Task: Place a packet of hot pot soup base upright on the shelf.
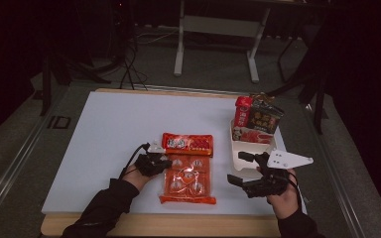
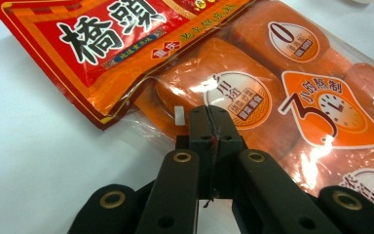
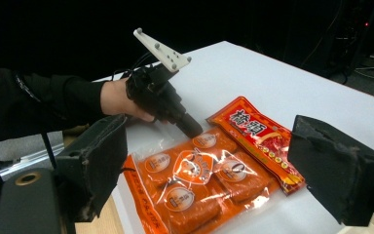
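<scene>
An orange clear-fronted packet (image 1: 188, 179) (image 2: 292, 97) (image 3: 195, 190) of several round-labelled blocks lies flat near the table's front edge. A red packet (image 1: 187, 144) (image 2: 112, 44) (image 3: 258, 134) overlaps its far end. My left gripper (image 1: 166, 161) (image 2: 209, 121) (image 3: 193, 130) is shut, its tips resting on the orange packet's left upper part, close to the red packet's corner. I cannot tell whether any film is pinched. My right gripper (image 1: 240, 168) (image 3: 212, 146) stands open to the right of the packets, with nothing between its jaws.
A white tray (image 1: 238, 148) sits at the right, beside my right gripper, with a red packet (image 1: 243, 111) and a dark packet (image 1: 265, 116) standing at its far end. The white table top (image 1: 114, 129) is bare at the left and back.
</scene>
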The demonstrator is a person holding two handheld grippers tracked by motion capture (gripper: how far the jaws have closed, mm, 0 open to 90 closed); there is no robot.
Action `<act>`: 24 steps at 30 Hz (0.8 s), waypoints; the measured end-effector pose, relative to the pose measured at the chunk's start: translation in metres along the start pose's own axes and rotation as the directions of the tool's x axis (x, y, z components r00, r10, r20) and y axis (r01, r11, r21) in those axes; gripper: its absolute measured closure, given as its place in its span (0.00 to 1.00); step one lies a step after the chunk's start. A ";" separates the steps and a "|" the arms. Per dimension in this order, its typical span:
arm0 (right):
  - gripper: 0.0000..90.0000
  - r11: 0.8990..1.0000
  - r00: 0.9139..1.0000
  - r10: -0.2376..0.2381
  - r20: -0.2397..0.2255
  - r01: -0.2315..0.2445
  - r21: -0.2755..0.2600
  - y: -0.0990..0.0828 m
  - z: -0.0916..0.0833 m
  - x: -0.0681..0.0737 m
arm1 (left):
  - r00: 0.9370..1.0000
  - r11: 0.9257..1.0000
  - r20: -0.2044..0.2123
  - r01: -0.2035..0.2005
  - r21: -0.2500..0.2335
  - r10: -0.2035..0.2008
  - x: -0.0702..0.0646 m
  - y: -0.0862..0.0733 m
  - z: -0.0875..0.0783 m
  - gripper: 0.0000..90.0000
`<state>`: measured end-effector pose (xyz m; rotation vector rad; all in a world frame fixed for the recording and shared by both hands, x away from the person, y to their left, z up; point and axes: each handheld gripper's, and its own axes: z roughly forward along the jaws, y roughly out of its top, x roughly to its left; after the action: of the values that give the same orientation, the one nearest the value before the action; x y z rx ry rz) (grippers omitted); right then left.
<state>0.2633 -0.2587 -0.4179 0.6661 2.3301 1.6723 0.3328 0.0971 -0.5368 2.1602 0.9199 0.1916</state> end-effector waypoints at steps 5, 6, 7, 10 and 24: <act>0.16 1.000 1.000 -0.001 0.000 0.001 0.000 0.000 0.000 0.000 | 0.997 0.992 -0.017 -0.081 -0.100 0.080 -0.005 -0.001 -0.006 0.88; 0.16 1.000 1.000 -0.003 0.003 0.003 0.000 0.000 0.000 0.000 | 0.996 0.989 -0.042 -0.087 -0.118 0.082 -0.006 -0.001 -0.008 0.83; 0.16 1.000 1.000 -0.001 0.001 0.001 -0.001 0.000 0.000 0.000 | 0.997 0.989 -0.046 -0.071 -0.128 0.065 -0.006 0.000 -0.010 0.81; 0.16 1.000 1.000 -0.005 0.002 0.005 0.000 0.000 0.000 0.000 | 0.999 0.989 -0.042 -0.003 -0.150 -0.003 -0.002 0.004 -0.015 0.70; 0.16 1.000 1.000 -0.012 0.007 0.012 0.003 0.000 0.000 0.001 | 0.995 0.991 0.005 0.098 -0.095 -0.098 0.016 0.005 -0.022 0.35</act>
<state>0.2621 -0.2579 -0.4175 0.6568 2.3277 1.6590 0.3387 0.1187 -0.5205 2.0230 0.9944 0.1828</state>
